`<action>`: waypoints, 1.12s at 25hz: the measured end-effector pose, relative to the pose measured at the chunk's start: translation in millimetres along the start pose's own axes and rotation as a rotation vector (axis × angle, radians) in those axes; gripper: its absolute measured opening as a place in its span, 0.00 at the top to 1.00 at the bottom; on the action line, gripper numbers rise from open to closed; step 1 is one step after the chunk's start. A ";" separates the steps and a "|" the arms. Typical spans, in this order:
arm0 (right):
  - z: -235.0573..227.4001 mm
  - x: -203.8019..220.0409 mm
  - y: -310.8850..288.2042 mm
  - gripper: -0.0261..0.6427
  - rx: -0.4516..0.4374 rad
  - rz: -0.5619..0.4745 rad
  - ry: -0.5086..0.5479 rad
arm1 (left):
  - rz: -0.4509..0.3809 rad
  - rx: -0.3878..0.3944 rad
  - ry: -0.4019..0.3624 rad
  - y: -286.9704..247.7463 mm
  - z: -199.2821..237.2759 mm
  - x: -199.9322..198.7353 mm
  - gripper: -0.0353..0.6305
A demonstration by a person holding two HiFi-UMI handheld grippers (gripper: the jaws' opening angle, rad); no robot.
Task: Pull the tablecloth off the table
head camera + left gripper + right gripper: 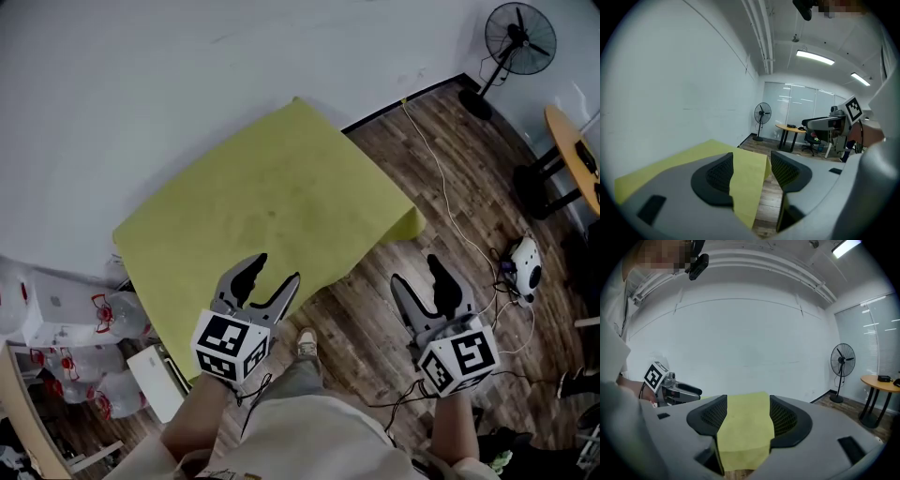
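A yellow-green tablecloth [267, 202] covers a table set against the white wall, and its corners hang over the sides. My left gripper [276, 270] hovers at the cloth's near edge, open and holding nothing. In the left gripper view the cloth [745, 183] shows through the gap of the left gripper [751, 171], without touching the pads. My right gripper [416, 270] is open above the wooden floor, just off the cloth's near right corner. In the right gripper view the cloth [743, 427] lies ahead, framed by the right gripper [747, 416].
A standing fan [517, 42] is at the far right by the wall, with a round wooden table [574, 150] beside it. Cables and a white device [525, 267] lie on the floor to the right. Boxes and water bottles [56, 319] crowd the left. My shoe [306, 342] is near the table.
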State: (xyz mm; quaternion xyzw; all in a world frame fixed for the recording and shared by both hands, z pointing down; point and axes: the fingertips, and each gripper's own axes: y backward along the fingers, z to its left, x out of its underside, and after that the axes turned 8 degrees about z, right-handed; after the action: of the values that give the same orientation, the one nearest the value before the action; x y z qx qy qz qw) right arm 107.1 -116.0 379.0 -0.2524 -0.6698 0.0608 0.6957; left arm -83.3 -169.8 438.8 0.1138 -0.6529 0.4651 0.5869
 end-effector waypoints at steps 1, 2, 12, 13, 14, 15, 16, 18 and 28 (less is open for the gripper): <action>-2.5 3.2 -13.7 0.52 0.000 0.013 -0.004 | 0.014 0.008 0.009 -7.3 8.5 4.2 0.55; -5.4 8.1 -27.1 0.52 0.002 0.029 -0.010 | 0.027 0.017 0.020 -13.7 16.3 8.7 0.55; -44.0 62.7 -113.8 0.52 0.040 0.205 -0.032 | 0.082 0.065 0.127 -75.8 60.7 34.6 0.56; -44.4 64.5 -118.5 0.51 0.037 0.213 -0.034 | 0.095 0.062 0.134 -81.0 65.1 38.5 0.55; -44.2 66.3 -123.5 0.51 0.032 0.220 -0.034 | 0.113 0.059 0.137 -85.6 68.7 43.4 0.55; -44.0 68.4 -128.8 0.51 0.027 0.228 -0.032 | 0.131 0.058 0.140 -89.8 71.3 49.0 0.55; -44.3 71.4 -134.0 0.51 0.021 0.237 -0.028 | 0.150 0.058 0.145 -94.0 73.0 55.1 0.55; -47.2 80.2 -144.5 0.50 0.008 0.259 -0.025 | 0.185 0.054 0.155 -103.0 75.1 68.2 0.56; -75.5 141.3 -198.3 0.47 -0.067 0.406 -0.027 | 0.308 0.027 0.313 -154.8 79.3 121.4 0.55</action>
State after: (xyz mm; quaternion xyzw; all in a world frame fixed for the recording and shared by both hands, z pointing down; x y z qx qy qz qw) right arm 143.0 -248.2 594.0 -0.4042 -0.6160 0.1808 0.6515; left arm -62.8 -264.1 627.7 -0.0531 -0.5571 0.5701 0.6015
